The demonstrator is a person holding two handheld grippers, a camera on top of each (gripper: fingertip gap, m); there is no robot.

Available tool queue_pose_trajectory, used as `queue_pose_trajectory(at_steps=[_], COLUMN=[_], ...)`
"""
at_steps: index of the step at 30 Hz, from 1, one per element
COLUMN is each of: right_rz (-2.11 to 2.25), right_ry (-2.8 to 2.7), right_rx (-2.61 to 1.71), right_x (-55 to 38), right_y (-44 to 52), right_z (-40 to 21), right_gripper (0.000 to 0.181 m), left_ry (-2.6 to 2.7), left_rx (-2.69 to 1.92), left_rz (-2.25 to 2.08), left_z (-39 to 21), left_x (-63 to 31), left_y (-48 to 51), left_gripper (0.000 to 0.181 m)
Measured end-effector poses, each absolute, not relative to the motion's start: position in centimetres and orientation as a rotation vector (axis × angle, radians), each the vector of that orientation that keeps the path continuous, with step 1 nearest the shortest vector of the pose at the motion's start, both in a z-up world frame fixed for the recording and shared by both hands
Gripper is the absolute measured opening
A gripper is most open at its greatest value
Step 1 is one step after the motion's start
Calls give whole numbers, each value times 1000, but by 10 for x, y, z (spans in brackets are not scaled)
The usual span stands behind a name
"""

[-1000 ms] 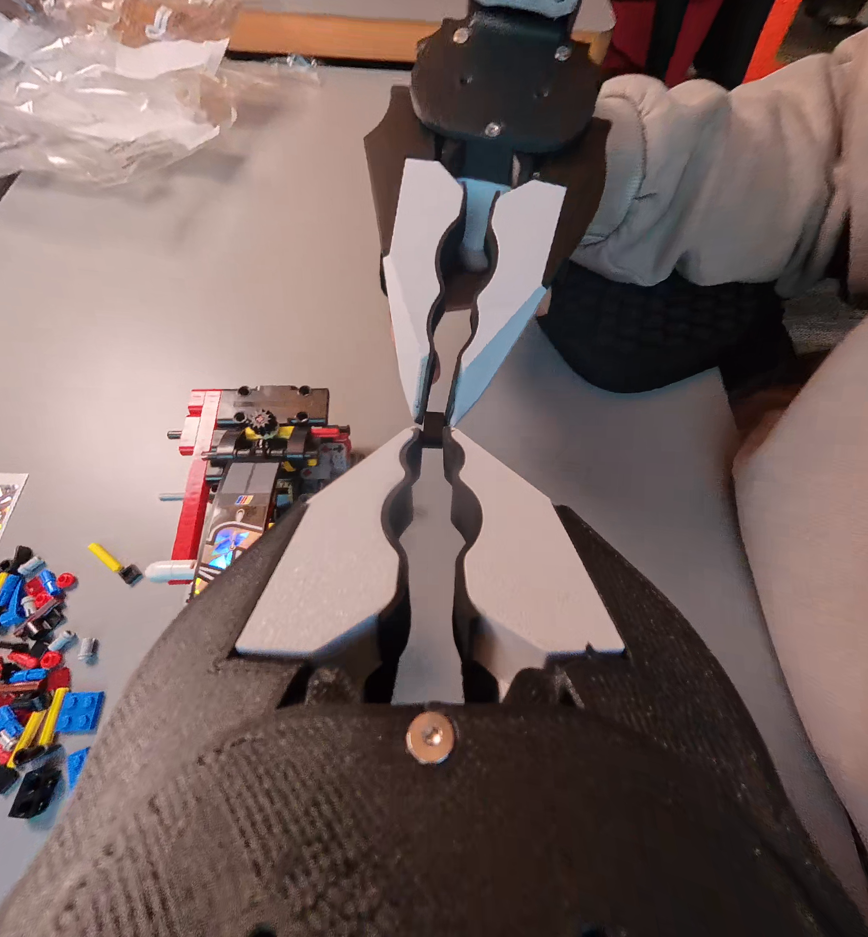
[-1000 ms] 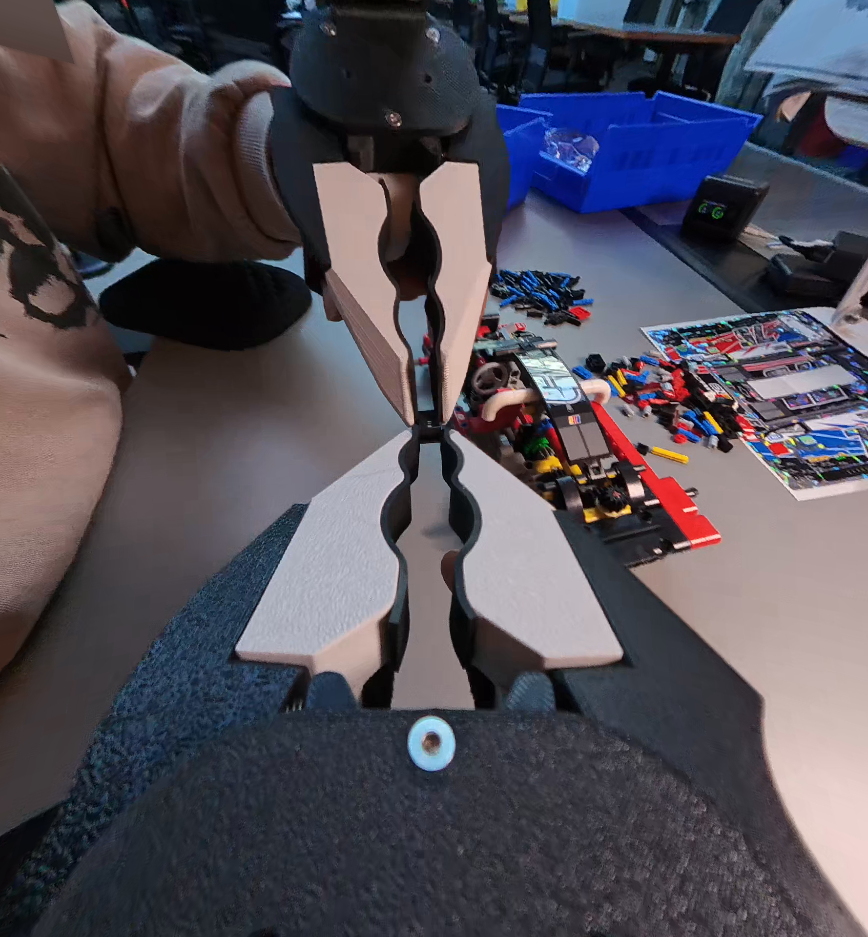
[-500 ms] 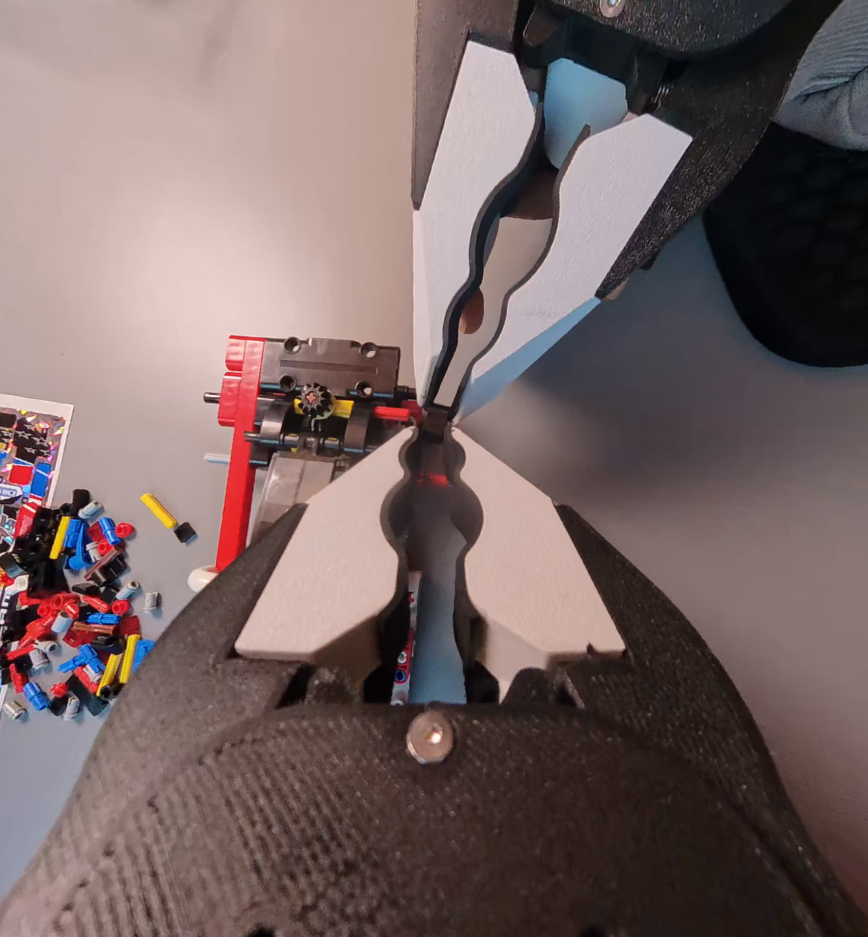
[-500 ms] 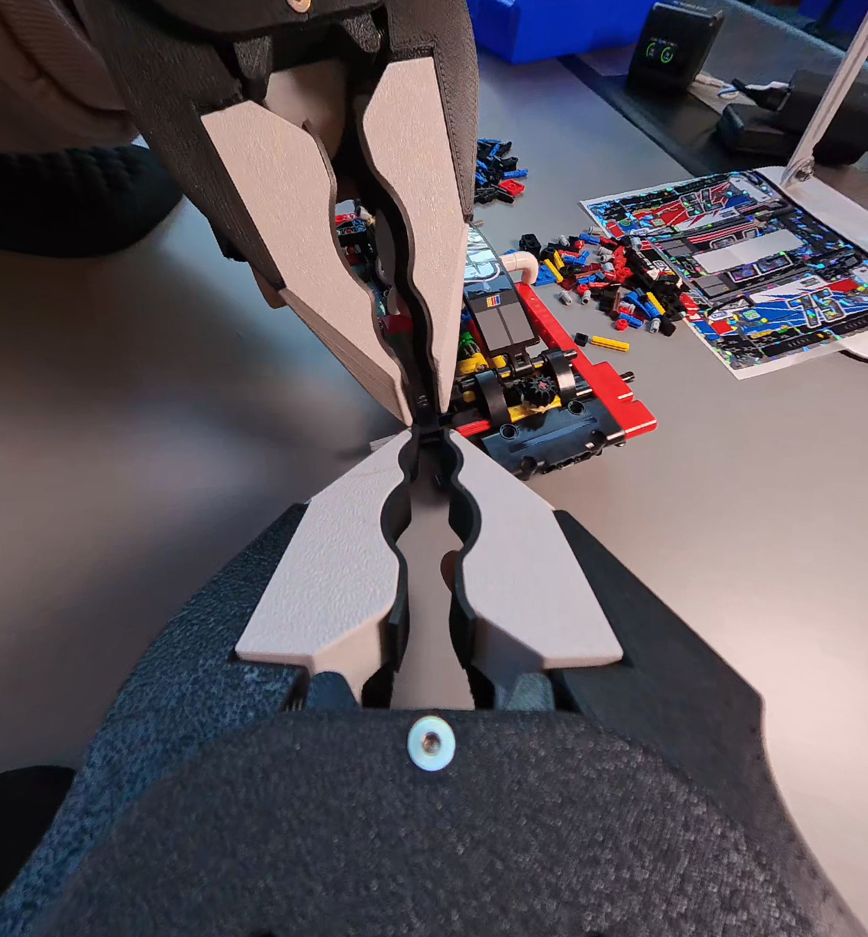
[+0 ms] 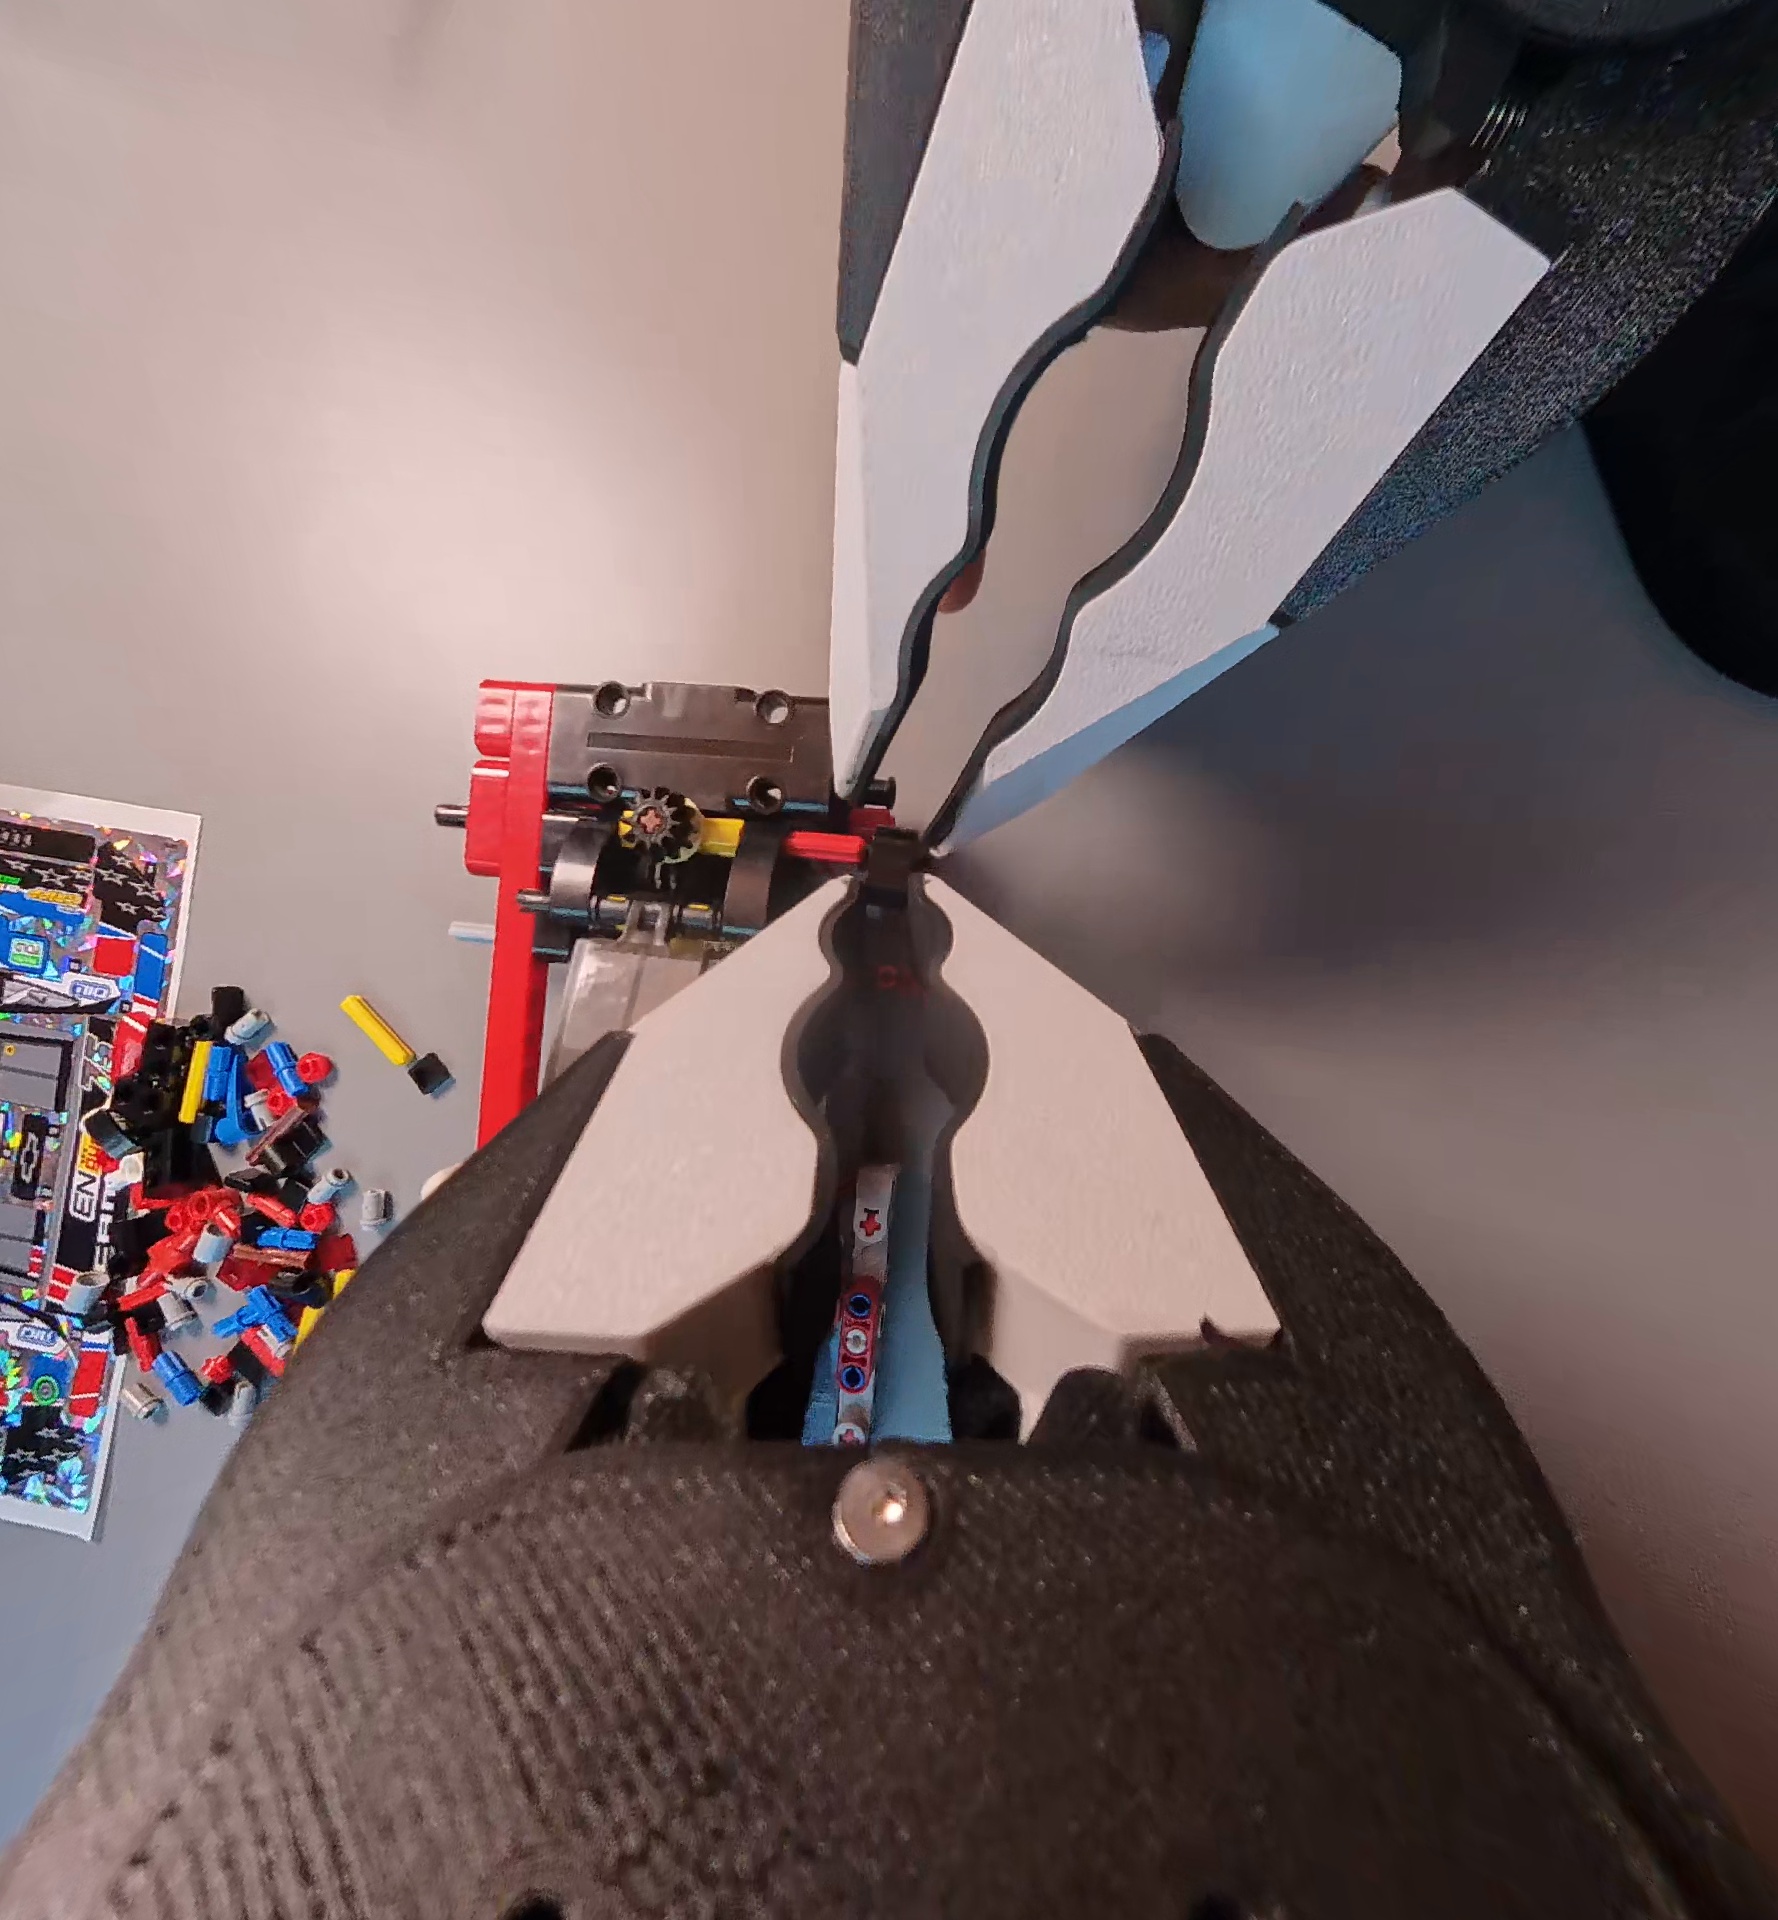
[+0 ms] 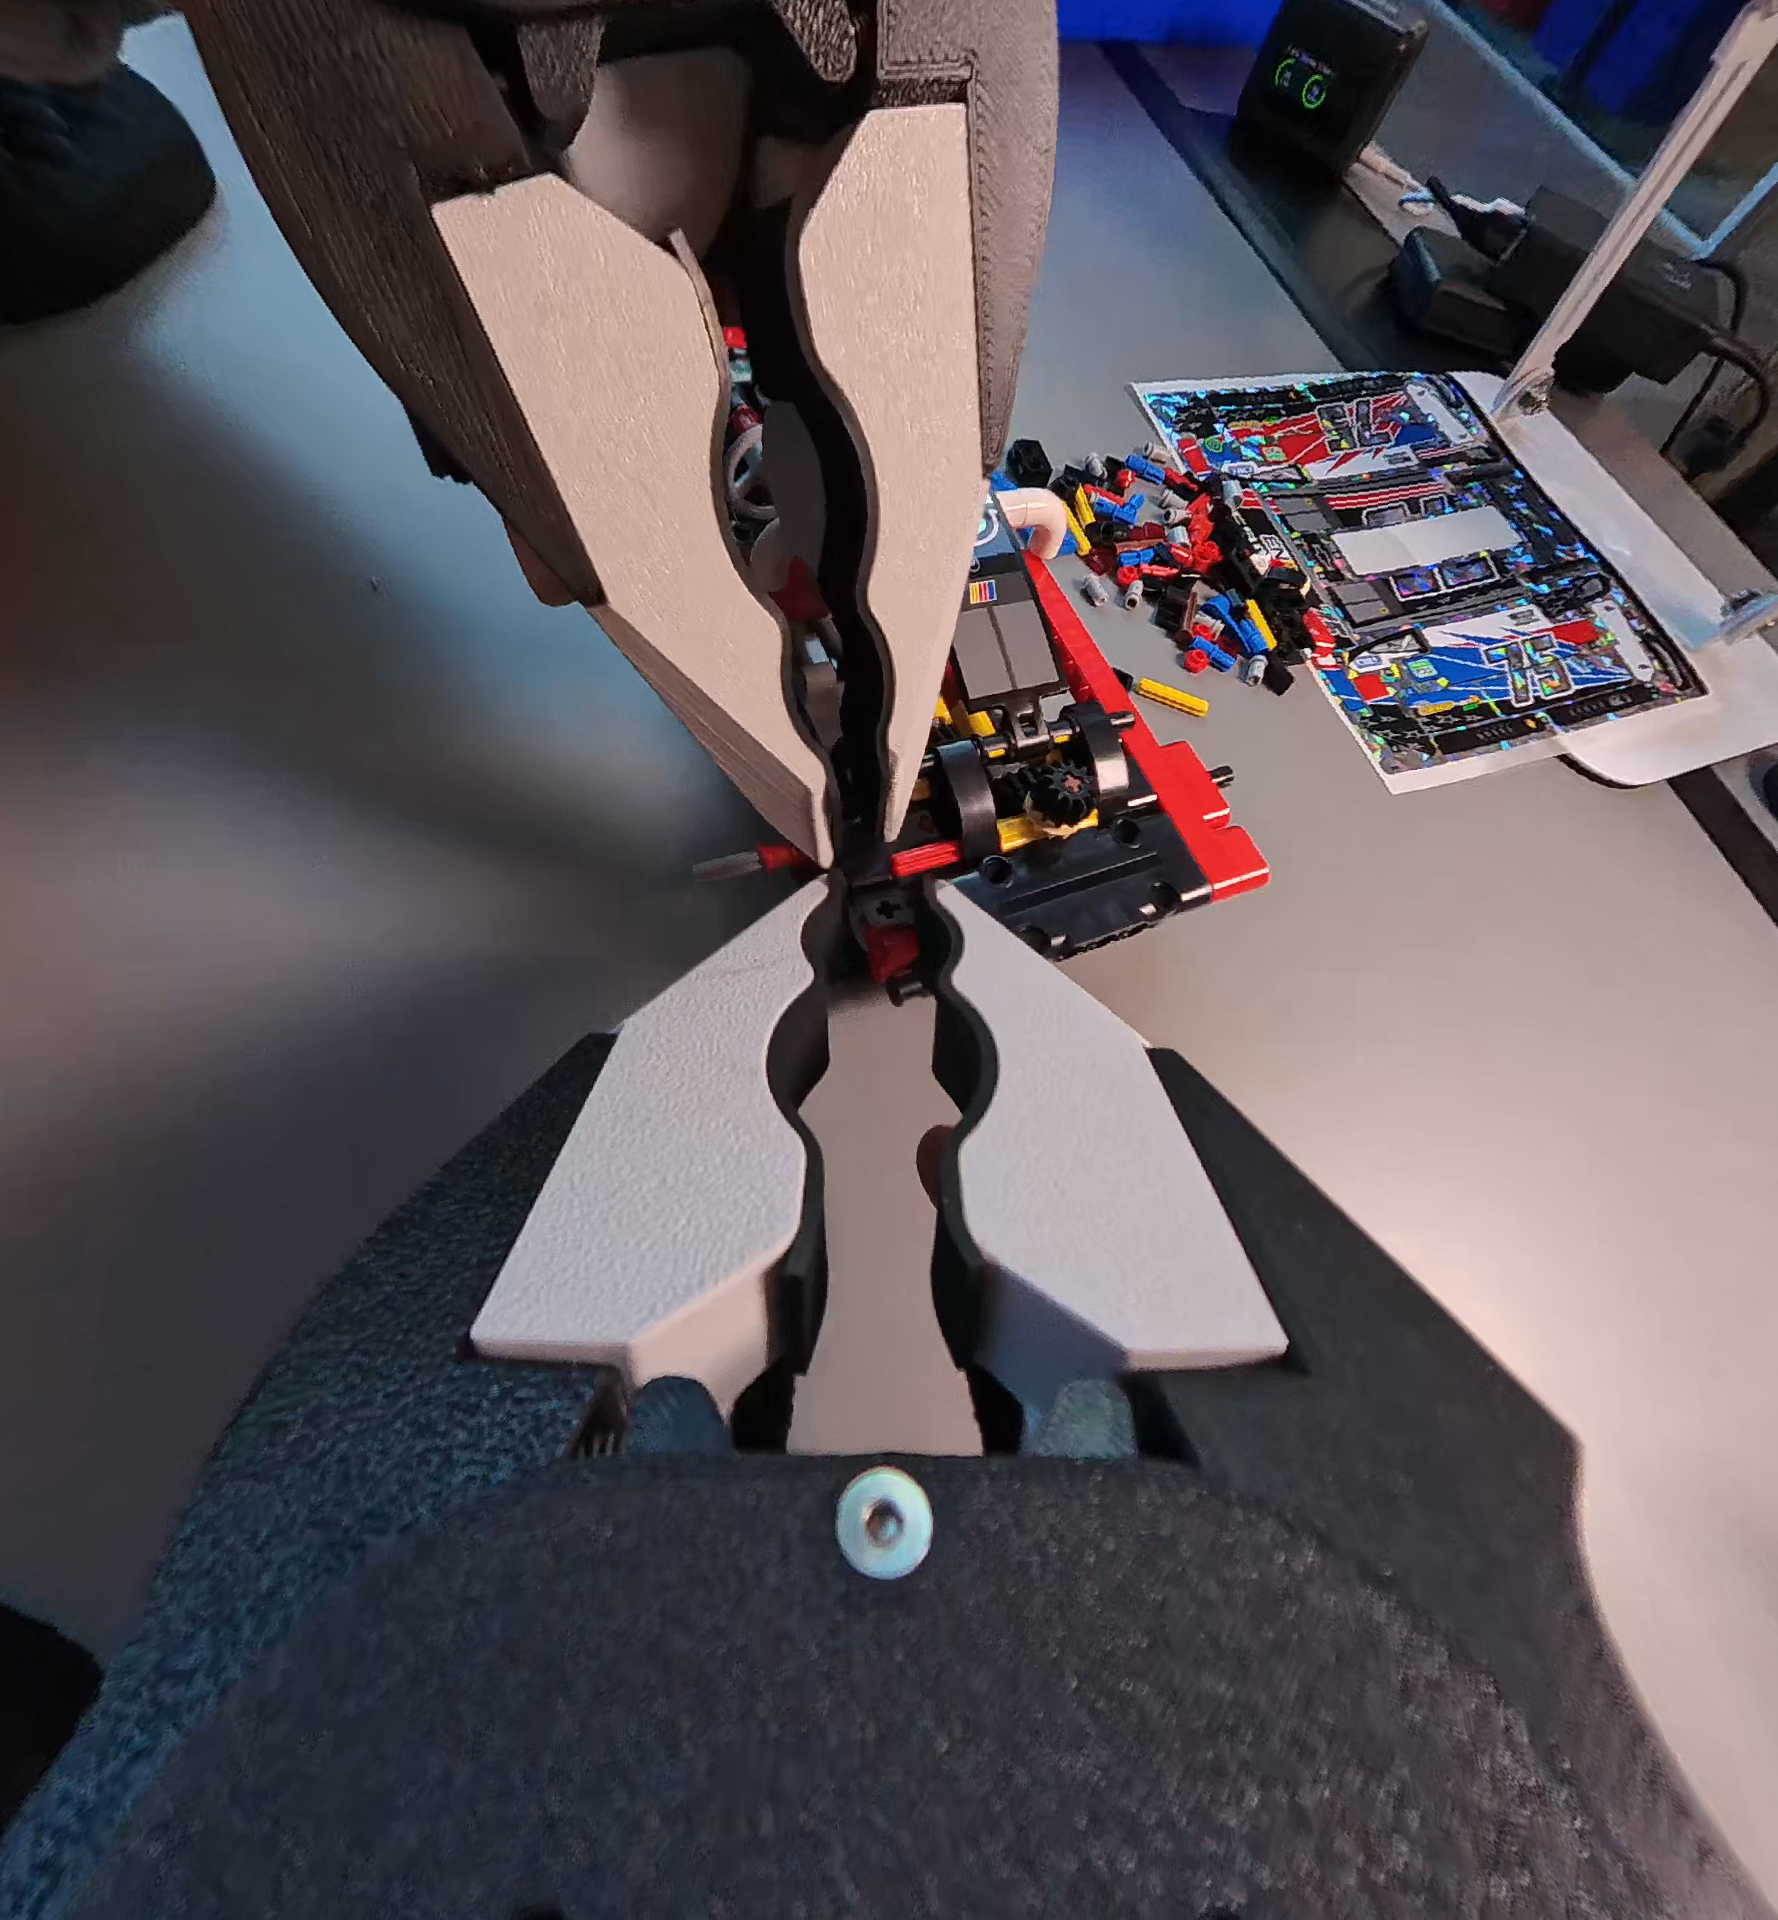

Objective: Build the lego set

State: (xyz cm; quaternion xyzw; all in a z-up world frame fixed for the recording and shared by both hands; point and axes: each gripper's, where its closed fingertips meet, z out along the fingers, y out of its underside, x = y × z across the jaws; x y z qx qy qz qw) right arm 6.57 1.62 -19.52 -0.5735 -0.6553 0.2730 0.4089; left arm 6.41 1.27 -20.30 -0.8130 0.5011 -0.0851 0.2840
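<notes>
small black piece (image 6: 883,906) between claws

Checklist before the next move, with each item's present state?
1. Left gripper shut on black connector: ok.
2. Right gripper shut on the same connector: ok.
3. Connector level with red axle: ok.
4. Connector fully seated on axle: cannot tell, the fingers hide it.
5. Car chassis flat on table: ok.
6. Loose pieces apart from the chassis: ok.
</notes>
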Motion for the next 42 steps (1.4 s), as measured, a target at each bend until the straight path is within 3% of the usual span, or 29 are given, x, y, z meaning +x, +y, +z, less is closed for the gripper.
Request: queue_pose_trajectory(at_steps=[4,9,13,15,18,24,42], right_rz=[629,811,1092,1120,983,816,843], right_ry=[-1754,-1842,-1984,-2092,-2219,-2137,-2061], right_rx=[-1362,-1365,-1517,-1506,-1431,-1328,-1299], right_x=[68,62,50,45,42,39,42], right_y=[19,49,71,67,57,56,55], right_z=[-191,-169,-186,-197,-213,-217,-216], right_gripper=[17,47,104,117,115,84,84], left_ry=[1335,1302,1291,1291,1314,1322,1354], left_rx=[-2181,-2194,-2201,-2207,-2217,-2208,-2223], left_rz=[-236,-256,-261,-264,-268,-327,-230], left_z=[-202,-199,-199,-200,-201,-200,-202], left_x=[62,58,58,58,57,60,61], left_y=[15,18,18,18,15,11,10], left_gripper=[5,5,6,5,6,5,5])
